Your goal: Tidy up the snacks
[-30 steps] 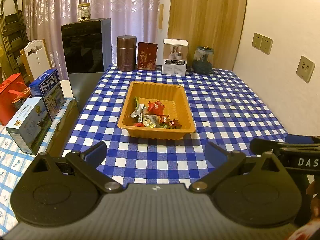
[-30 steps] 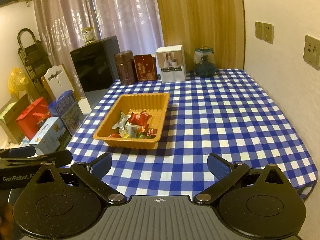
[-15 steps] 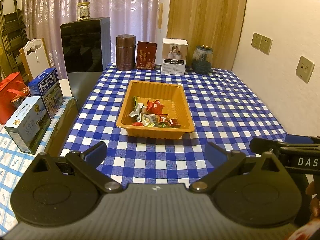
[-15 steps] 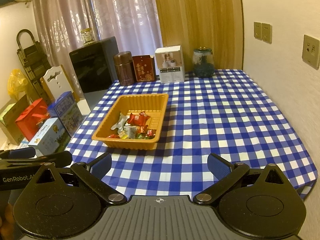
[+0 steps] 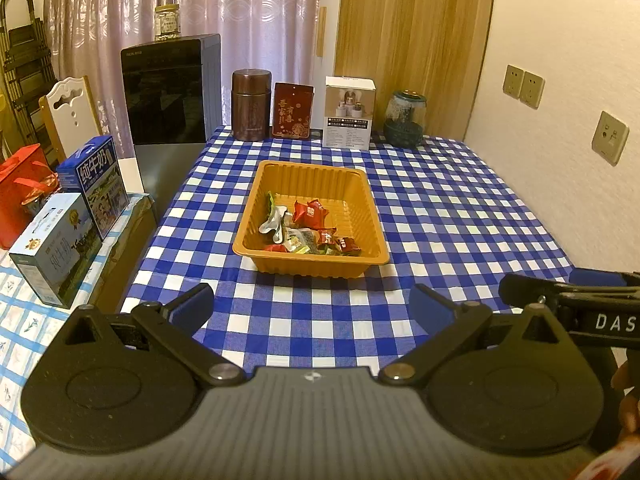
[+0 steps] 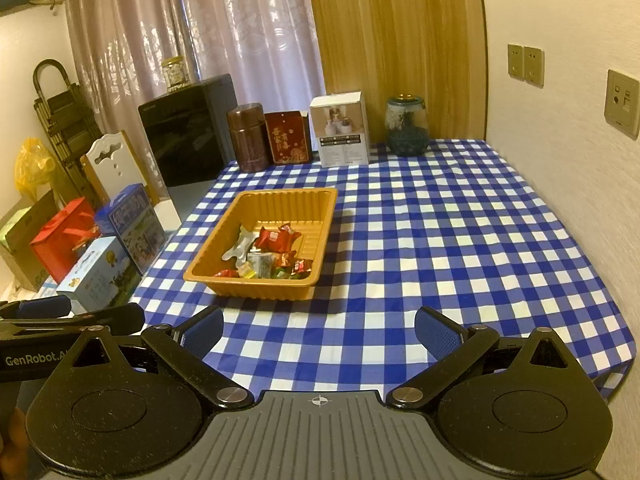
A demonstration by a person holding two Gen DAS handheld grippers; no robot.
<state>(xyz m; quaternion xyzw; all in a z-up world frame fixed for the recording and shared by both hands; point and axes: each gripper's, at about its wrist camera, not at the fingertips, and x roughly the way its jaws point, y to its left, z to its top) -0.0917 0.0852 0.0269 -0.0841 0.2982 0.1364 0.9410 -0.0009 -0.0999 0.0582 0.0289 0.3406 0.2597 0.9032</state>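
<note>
A: What writing can you read, from the left?

B: On the side table left of the main one, two milk cartons: the pale blue carton [image 5: 54, 249] has Chinese print too small to read, and the darker blue carton [image 5: 96, 184] behind it shows large white Chinese characters. Along the far edge of the checked tablecloth [image 5: 460, 216] stand a brown canister [image 5: 250, 105], a red box [image 5: 293, 110] with gold Chinese characters, a white box [image 5: 349, 113] with a product photo and fine print I cannot read, and a glass jar [image 5: 404, 119] at the far right.

A: And on the tools?

B: In the right wrist view the left gripper's [image 5: 311, 307] side reads "GenRobot.A", cut off. In the left wrist view the right gripper's [image 6: 318, 332] side reads "DAS", also cut off.

A: Where are the snacks?

B: The wrapped snacks [image 5: 310, 230] lie heaped in the near half of the orange tray [image 5: 316, 172], which sits on the cloth left of the middle, toward the left edge. A red packet on top carries a white label, illegible.

A: How do the grippers stand?

B: Both spread wide, blue pads [image 5: 192, 306] far apart, nothing between them, hovering above the near edge of the table, apart from the tray. The right one's pads [image 6: 434, 330] touch nothing either.
</note>
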